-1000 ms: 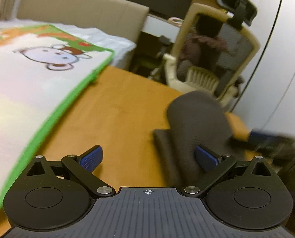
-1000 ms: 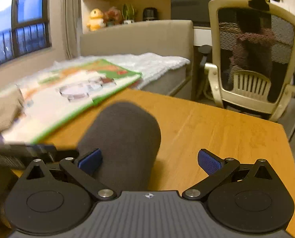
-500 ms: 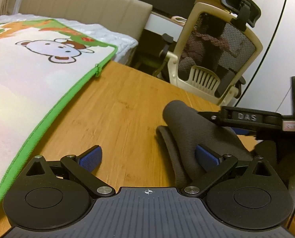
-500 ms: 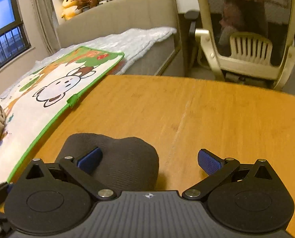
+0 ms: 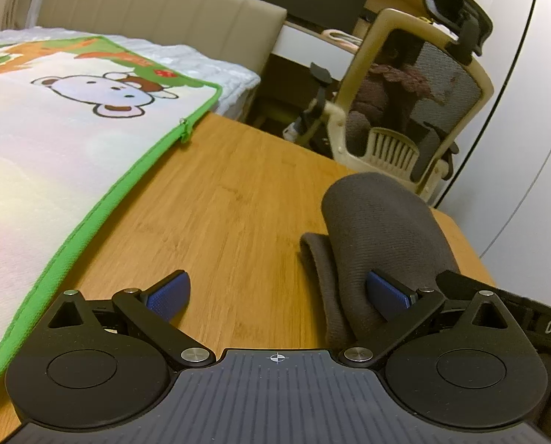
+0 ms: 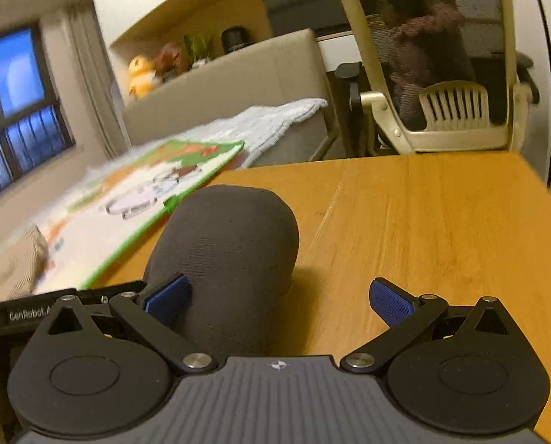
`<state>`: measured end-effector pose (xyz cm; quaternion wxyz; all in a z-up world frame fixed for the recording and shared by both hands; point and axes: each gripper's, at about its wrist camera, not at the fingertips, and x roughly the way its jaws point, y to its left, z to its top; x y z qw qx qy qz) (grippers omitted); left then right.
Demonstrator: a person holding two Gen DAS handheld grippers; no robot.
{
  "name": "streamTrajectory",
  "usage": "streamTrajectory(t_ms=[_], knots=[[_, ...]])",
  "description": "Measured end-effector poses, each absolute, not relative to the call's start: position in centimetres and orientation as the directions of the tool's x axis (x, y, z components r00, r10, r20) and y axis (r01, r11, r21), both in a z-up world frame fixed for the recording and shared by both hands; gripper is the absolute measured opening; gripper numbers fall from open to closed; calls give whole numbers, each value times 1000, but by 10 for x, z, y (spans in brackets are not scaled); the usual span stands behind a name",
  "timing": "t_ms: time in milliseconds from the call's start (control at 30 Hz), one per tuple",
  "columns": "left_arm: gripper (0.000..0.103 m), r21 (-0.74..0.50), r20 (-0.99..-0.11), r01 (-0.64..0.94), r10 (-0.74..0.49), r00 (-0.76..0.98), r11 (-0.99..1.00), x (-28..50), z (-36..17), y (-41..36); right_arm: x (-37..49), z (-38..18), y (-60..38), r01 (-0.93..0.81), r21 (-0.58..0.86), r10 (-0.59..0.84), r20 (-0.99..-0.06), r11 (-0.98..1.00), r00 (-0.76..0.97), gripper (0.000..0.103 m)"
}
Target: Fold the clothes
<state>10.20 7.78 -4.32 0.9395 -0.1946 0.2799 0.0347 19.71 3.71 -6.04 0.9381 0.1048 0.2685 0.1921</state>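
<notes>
My wooden table (image 5: 238,199) carries a dark grey folded garment (image 5: 383,229) at three o'clock and a green-edged cartoon mat (image 5: 53,140) at ten.

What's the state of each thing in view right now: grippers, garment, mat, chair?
left gripper: open, holding nothing, its right pad against the garment's side
right gripper: open, holding nothing, its left pad against the garment
dark grey garment: folded over, humped up, on the wooden table
cartoon mat: lying flat, green edge overlapping the table
beige cloth: bunched on the mat
office chair: upright behind the table, clothing draped on its seat
</notes>
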Motion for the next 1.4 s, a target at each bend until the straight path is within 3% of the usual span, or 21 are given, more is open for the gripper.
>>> streamTrajectory(t_ms=[1400], knots=[[103,-379,-526,-165,-65,848,911,99,-46,80,204,-66,29,-310,394,475,-448,866,757,103]])
